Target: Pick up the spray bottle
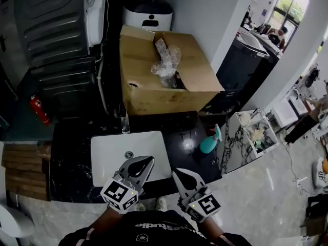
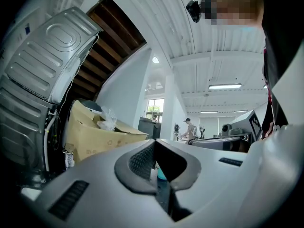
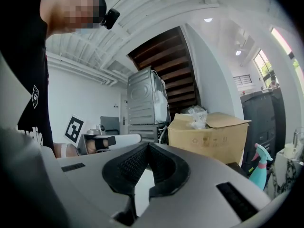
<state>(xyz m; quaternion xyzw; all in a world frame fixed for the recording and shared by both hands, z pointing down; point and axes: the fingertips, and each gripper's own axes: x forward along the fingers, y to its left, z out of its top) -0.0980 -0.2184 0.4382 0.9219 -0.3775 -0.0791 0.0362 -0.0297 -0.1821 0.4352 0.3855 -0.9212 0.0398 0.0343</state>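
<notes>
The left gripper and right gripper hover side by side at the near edge of the white basin, close to the body, probably a ready pose before reaching. Each has its jaws pressed together on nothing. Farther right, the teal spray bottle stands upright on the black counter, untouched and well apart from both. Behind it sits a cardboard box.

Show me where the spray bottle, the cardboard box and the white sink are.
spray bottle [image 1: 208,146], head view, teal body.
cardboard box [image 1: 154,97], head view, front wall.
white sink [image 1: 108,155], head view, bare basin floor.
</notes>
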